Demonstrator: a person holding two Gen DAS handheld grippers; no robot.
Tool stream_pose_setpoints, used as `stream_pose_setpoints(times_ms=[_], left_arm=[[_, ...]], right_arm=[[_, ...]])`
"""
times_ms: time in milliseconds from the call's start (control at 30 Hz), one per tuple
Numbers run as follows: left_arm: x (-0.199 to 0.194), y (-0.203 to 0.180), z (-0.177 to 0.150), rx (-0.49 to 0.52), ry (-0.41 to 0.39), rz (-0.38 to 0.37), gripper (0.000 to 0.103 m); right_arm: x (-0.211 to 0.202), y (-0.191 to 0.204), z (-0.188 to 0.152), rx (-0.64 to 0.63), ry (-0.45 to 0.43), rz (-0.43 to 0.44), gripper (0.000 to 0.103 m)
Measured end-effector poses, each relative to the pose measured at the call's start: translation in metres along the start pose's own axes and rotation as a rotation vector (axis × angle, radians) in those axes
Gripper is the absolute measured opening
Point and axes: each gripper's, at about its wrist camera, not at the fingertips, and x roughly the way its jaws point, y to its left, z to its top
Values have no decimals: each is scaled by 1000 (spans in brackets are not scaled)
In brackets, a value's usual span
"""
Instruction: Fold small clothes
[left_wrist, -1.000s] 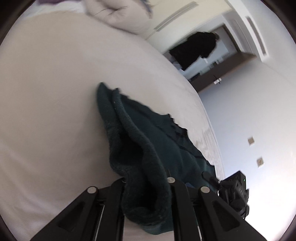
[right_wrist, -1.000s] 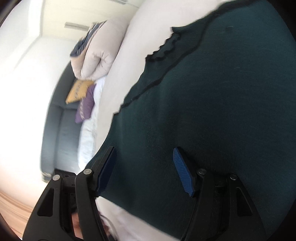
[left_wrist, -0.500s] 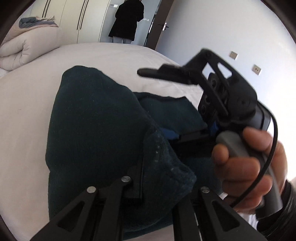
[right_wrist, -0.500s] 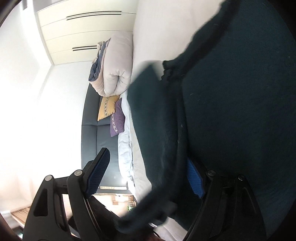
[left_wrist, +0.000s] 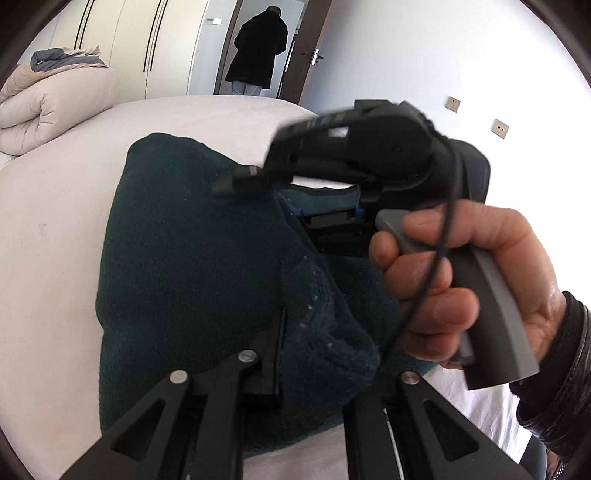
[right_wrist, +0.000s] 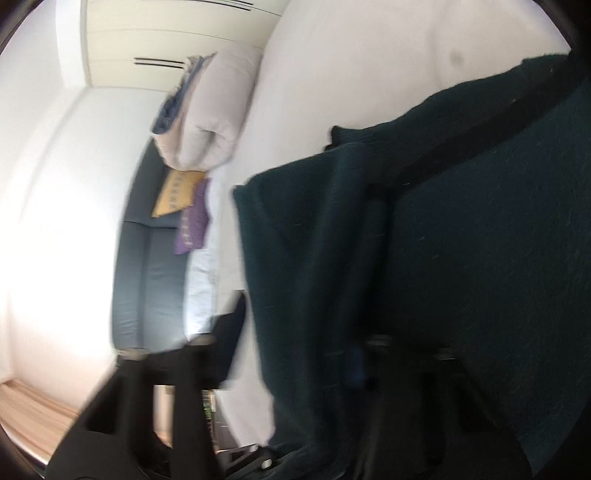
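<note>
A dark teal knit garment (left_wrist: 192, 258) lies folded over on the white bed (left_wrist: 55, 206). My left gripper (left_wrist: 314, 354) is shut on a bunched edge of the garment, low in the left wrist view. My right gripper (left_wrist: 332, 218), held by a hand (left_wrist: 461, 280), sits just beyond it, its lower finger under the cloth and its upper finger above. In the blurred right wrist view the garment (right_wrist: 461, 258) fills the right side and drapes between the spread fingers of the right gripper (right_wrist: 295, 354); whether they grip it is unclear.
A rolled beige duvet (left_wrist: 44, 107) lies at the far left of the bed. A person in a black coat (left_wrist: 258, 51) stands at the doorway. A grey sofa (right_wrist: 147, 277) with yellow and purple cushions (right_wrist: 184, 203) stands beyond the bed.
My left gripper has swung the garment's edge over onto the rest of the cloth, toward the right gripper. The right gripper has shifted and now shows blurred.
</note>
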Motion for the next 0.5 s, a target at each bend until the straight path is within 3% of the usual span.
stream_pose_setpoints(times_ms=[100, 300, 500], left_arm=[[-2, 7, 4, 1, 1, -26, 7], [-6, 7, 9, 19, -2, -79, 7], [11, -36, 19, 32, 2, -136, 10]], right_arm=[[-11, -8, 6, -2, -39, -34, 13], [-55, -8, 15, -60, -86, -99, 13], [-126, -12, 32, -81, -116, -165, 13]])
